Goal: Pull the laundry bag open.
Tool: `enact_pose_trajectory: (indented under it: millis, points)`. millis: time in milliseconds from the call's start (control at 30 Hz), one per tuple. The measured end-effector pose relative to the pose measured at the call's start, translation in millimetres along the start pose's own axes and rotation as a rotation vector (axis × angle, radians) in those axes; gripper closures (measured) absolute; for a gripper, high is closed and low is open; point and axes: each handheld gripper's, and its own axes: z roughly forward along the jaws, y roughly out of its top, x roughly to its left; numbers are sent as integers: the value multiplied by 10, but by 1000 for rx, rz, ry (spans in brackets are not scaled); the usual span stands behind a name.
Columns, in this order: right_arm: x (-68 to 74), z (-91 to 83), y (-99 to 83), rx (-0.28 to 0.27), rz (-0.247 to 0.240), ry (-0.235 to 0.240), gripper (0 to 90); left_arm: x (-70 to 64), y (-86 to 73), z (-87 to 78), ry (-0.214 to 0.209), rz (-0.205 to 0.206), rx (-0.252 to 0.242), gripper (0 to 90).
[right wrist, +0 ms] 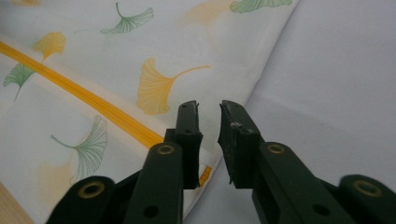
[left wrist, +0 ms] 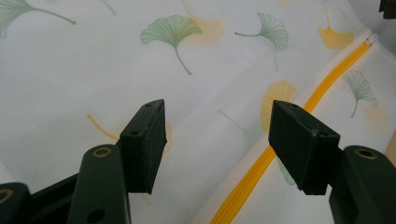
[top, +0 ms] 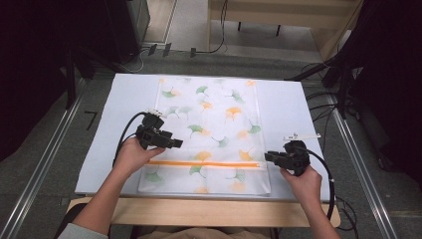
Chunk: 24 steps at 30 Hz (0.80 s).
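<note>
Scene: a person at a table (top: 99, 164) covered in pale sheet works two hand-held grippers over a flat mesh laundry bag (top: 209, 124) printed with ginkgo leaves.
Bag: it lies spread in the middle of the table, its orange zipper (top: 204, 163) running across the near end, closed along all the length that shows.
Left gripper (top: 175, 144): it hovers above the bag's near-left part, just beyond the zipper; in the left gripper view (left wrist: 217, 144) its jaws stand wide apart, holding nothing.
Right gripper (top: 267, 157): it sits at the bag's right edge, at the zipper's end; in the right gripper view (right wrist: 208, 140) the jaws are drawn narrow, a slim gap between them, with nothing visibly caught.
Zipper pull (left wrist: 372, 38): a small white tab at the zipper's right end.
Step in hand: apparently lining up to unzip the bag, right gripper closing in on the pull.
Next move: likely a fine pinch on the tab, while the left gripper presses or clamps the fabric to steady it against the tug.
</note>
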Motion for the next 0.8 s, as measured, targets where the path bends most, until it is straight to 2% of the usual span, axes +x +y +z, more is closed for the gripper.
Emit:
enact_pose_trajectory:
  millis: [133,300,500,800]
  points:
    - [14,38,-12,24,14,7,900,-63,30,45,-3,27,3,373]
    - [19,106,-31,69,10,4,900,-105,49,110,-5,46,19,374]
    - [1,148,-46,93,12,-8,900,-141,46,136,-4,58,25,374]
    - [24,138,-83,116,25,44,900,-164,61,162,-6,64,28,375]
